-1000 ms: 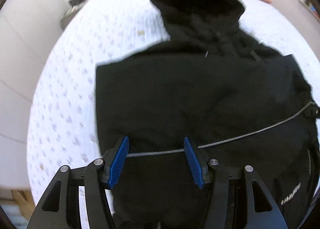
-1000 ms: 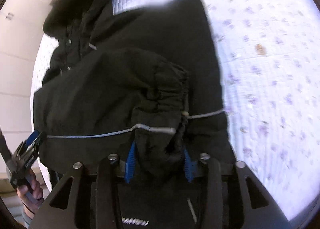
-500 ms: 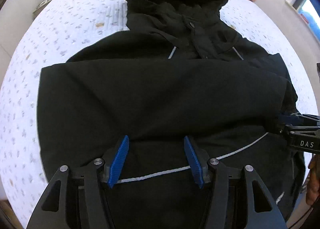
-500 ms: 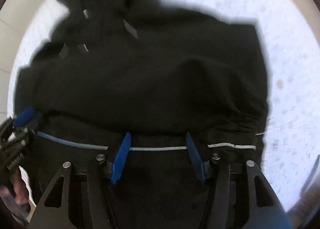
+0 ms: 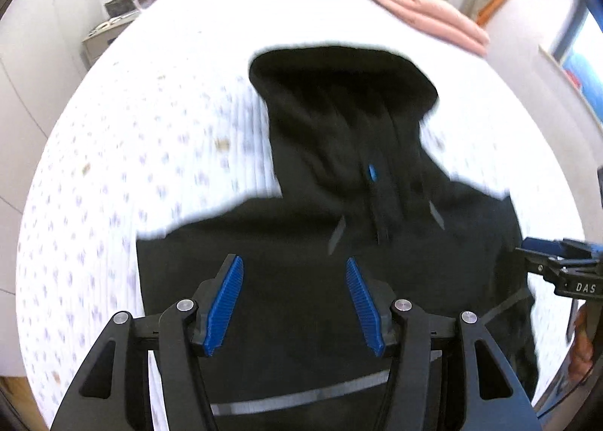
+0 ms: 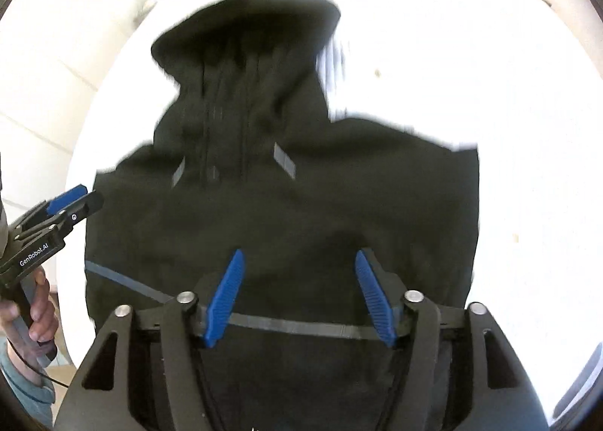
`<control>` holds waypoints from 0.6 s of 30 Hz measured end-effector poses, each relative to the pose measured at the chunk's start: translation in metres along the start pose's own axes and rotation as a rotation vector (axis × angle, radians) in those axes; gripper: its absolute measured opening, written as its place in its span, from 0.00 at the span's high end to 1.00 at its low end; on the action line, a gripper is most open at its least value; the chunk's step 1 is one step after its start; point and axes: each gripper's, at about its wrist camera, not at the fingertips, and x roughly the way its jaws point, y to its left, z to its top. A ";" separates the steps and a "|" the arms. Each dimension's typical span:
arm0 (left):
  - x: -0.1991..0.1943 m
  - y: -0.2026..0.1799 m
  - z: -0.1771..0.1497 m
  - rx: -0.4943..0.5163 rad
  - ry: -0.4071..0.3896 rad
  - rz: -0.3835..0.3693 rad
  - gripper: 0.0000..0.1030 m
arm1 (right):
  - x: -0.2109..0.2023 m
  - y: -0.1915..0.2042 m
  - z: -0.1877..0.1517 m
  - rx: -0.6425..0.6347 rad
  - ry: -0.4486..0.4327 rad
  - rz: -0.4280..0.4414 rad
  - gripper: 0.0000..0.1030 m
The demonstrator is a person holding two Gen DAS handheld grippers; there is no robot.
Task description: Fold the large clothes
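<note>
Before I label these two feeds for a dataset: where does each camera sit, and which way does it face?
Left wrist: on the left gripper, looking steeply down at the black hooded jacket on the bed; right gripper at its right edge.
Right wrist: on the right gripper, jaws opening with nothing between them, facing the same jacket; left gripper and hand at left.
Shared: jacket, bed, pink bedding.

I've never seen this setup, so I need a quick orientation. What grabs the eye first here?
A big black hooded jacket lies flat in the middle of a white bed with small purple specks, hood pointing towards the headboard. Blue-padded grippers hang over its lower half: the left gripper open and empty, the right gripper with jaws opening and nothing between them. A folded pink blanket sits at the bed's far right corner.
</note>
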 end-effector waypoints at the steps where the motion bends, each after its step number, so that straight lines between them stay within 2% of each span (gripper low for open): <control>1: 0.007 0.005 0.013 -0.013 -0.008 0.018 0.43 | 0.001 -0.003 0.013 0.009 -0.020 0.013 0.35; 5: 0.029 0.014 0.063 -0.065 -0.054 0.016 0.42 | 0.021 -0.016 0.079 0.065 -0.081 0.046 0.35; 6: 0.040 0.017 0.078 -0.081 -0.058 0.008 0.38 | 0.026 -0.017 0.090 0.075 -0.101 0.047 0.35; 12: 0.103 0.023 0.132 -0.124 -0.042 0.028 0.36 | 0.054 -0.024 0.163 0.100 -0.161 0.041 0.35; 16: 0.133 0.025 0.148 -0.141 -0.013 0.091 0.36 | 0.084 -0.027 0.195 0.091 -0.152 0.019 0.35; 18: 0.145 0.030 0.152 -0.170 -0.008 0.068 0.36 | 0.101 -0.026 0.205 0.086 -0.140 0.022 0.35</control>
